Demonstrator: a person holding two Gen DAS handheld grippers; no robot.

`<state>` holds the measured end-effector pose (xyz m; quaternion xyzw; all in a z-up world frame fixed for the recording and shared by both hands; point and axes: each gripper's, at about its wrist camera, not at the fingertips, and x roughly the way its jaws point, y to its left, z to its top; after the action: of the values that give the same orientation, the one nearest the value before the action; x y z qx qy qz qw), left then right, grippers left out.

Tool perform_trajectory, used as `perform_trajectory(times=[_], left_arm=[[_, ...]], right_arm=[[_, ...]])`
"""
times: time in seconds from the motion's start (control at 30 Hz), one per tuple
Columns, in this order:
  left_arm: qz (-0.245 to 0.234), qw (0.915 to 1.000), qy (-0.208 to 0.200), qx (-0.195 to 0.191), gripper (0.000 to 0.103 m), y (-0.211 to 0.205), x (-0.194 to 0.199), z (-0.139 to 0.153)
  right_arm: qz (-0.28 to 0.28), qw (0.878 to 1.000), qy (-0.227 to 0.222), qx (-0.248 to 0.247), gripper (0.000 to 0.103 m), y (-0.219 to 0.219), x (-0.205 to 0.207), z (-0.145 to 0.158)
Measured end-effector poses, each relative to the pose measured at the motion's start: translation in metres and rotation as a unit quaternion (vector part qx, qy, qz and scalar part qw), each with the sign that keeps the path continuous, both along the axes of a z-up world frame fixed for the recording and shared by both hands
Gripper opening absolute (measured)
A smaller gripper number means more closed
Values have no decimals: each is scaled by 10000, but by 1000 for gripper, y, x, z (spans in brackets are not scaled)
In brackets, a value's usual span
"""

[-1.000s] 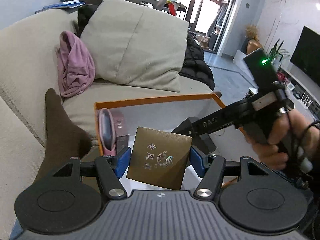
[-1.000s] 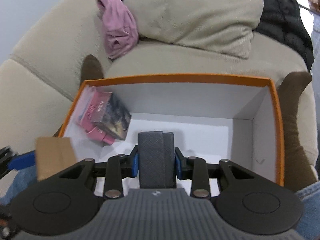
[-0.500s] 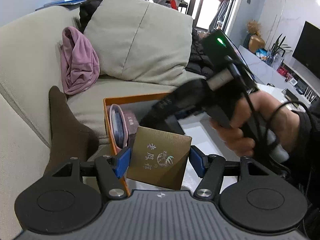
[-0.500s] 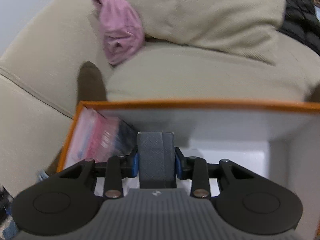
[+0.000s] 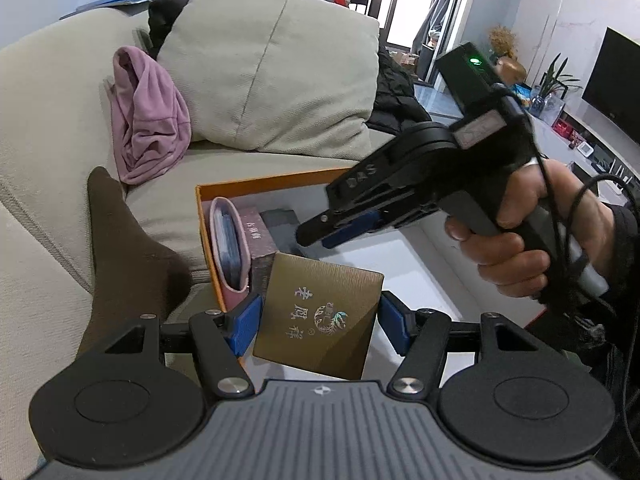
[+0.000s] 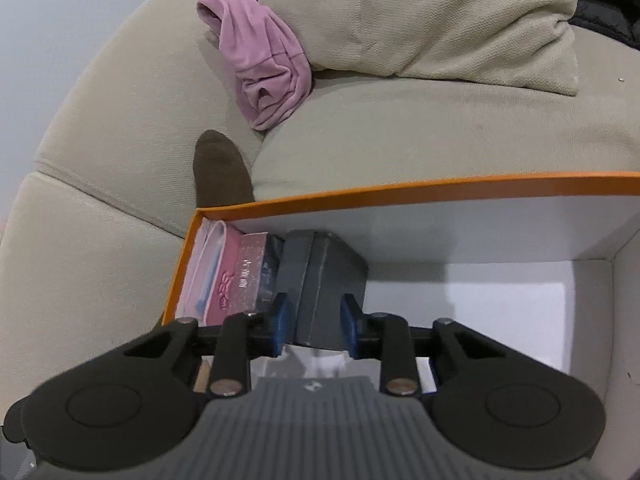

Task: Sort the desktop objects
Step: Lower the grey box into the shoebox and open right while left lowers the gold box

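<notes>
An orange-rimmed white box [image 6: 420, 190] [image 5: 276, 180] sits in front of the sofa. Inside at its left end stand a pink pouch [image 6: 208, 272] [image 5: 228, 248], a pink-and-dark box [image 6: 252, 276] [image 5: 260, 236] and a dark grey box [image 6: 328, 280] [image 5: 280, 216]. My right gripper [image 6: 314, 324] [image 5: 316, 232] has its blue pads on either side of the grey box, which rests beside the pink box; the jaws look slightly spread. My left gripper [image 5: 318, 326] is shut on a gold box with Chinese characters [image 5: 320, 316], held near the orange box's near left corner.
A beige sofa [image 6: 120, 120] with a large cushion [image 5: 272, 68] and a pink garment [image 6: 264, 64] [image 5: 148, 120] lies behind the box. A brown-socked foot [image 5: 120, 248] [image 6: 220, 172] rests left of the box. A TV [image 5: 616, 80] and plants stand at far right.
My right gripper carried the grey box left and set it down against the pink box, and its jaws have eased apart. My left gripper still holds the gold box, little moved.
</notes>
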<state>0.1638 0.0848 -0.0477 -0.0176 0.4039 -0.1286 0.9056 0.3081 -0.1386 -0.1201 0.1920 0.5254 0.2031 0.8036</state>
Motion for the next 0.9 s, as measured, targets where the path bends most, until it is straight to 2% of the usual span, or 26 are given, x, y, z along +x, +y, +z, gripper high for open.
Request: perform_trajectory(times=[0.07,0.13,0.23,0.3,0.37,0.5,0.57,0.63,0.8,0.9], left_arm=[[-34,10000,8,29,74,-2,0,-1],[-56,10000,34,29,74,-3,2,-2],[-47,9999,94,73,74,-5,3,-5],[-82,9999,114,78,74,-5,3,-7],[-121,9998,115,118,74,-7,2,-9],[-185,9995,76,235,74,-11,0,-10],[-233,9994,42,257,74,-13,-1,-10],[-301,9991,-9,296,74,-16,-3,-9],[-471,9984,-98,292,74,-23,-10,-5],[-553,9980,-93,302,74,-28,-9,-4]], right_arm=[[-41,9999,39,126,20,3,5,-6],[-15,9995,81,304,20,7,10,-10],[65,9999,-18,138,20,10,8,-5],[165,9998,-111,65,24,5,0,3],[362,9991,-179,132,35,-3,-12,15],[761,9949,-283,597,55,-22,-36,37],[944,9918,-239,825,70,-28,-44,44],[1138,9893,-188,888,74,-27,-46,44],[1366,9867,172,867,74,-24,-49,26],[1421,9835,361,1058,62,-25,-51,17]])
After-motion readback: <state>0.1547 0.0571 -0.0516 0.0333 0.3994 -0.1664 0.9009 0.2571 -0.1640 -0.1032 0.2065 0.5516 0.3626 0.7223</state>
